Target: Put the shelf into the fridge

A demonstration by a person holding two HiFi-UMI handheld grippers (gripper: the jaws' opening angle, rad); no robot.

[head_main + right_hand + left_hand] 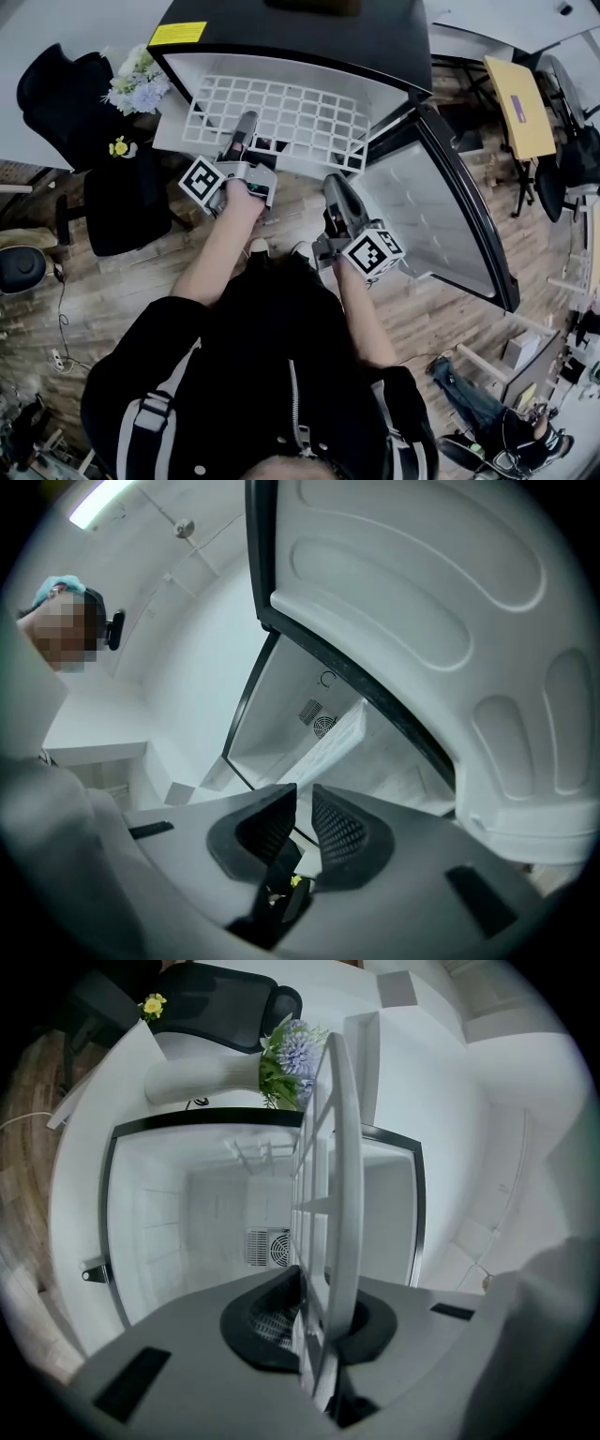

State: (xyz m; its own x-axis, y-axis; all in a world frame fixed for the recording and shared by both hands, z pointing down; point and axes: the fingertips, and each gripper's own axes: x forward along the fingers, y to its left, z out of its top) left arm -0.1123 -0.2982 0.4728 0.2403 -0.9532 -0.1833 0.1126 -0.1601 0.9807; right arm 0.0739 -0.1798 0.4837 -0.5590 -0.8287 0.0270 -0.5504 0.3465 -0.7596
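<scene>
With only the left gripper (247,122) clamping its near edge and the right gripper (331,185) empty, fingers barely apart, the shelf (300,117) could tilt and jam in the fridge (375,37).

Wood floor (122,281), black chair (66,94) (flowers (136,82) beside it).

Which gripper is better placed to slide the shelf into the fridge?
Probably left: the left gripper is clamped on the shelf, facing the open fridge; the right gripper is empty, touching nothing.
</scene>
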